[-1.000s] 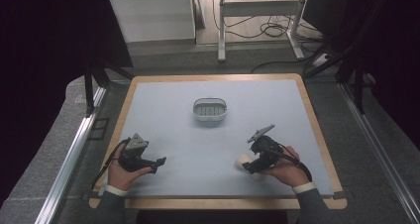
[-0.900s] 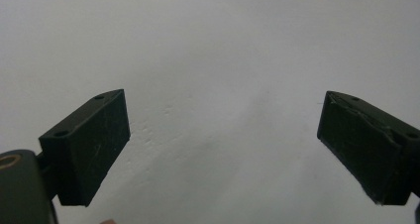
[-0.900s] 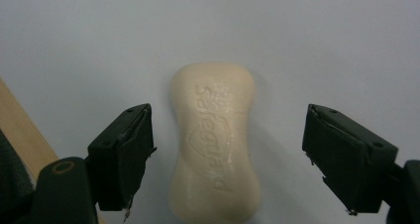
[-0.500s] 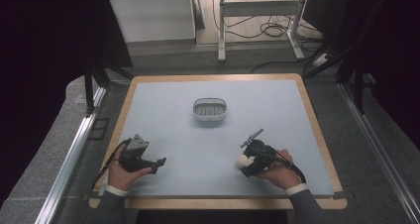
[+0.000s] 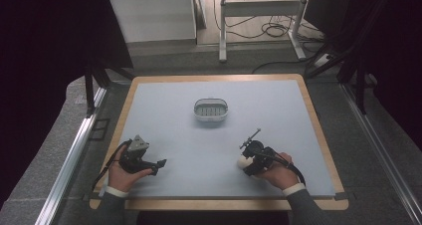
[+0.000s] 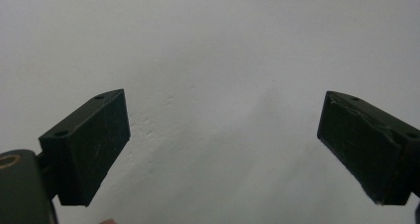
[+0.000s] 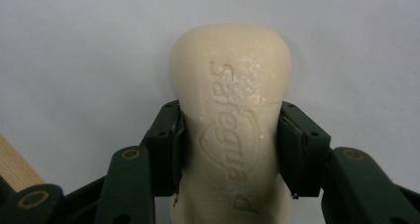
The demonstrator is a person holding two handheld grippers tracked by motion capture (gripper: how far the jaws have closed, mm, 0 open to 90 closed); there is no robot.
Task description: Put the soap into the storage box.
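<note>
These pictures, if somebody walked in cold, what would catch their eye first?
Most striking is the cream bar of soap stamped Safeguard, pinched at its sides between the jaws of the right gripper, near the table's front right. Next is the small white soap dish, alone mid-table, farther back. The left gripper has its jaws spread wide over bare table at front left.

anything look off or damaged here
Nothing much. The soap bar is clamped squarely in the right claw, with small white flecks near its top. The soap dish sits upright and empty.
</note>
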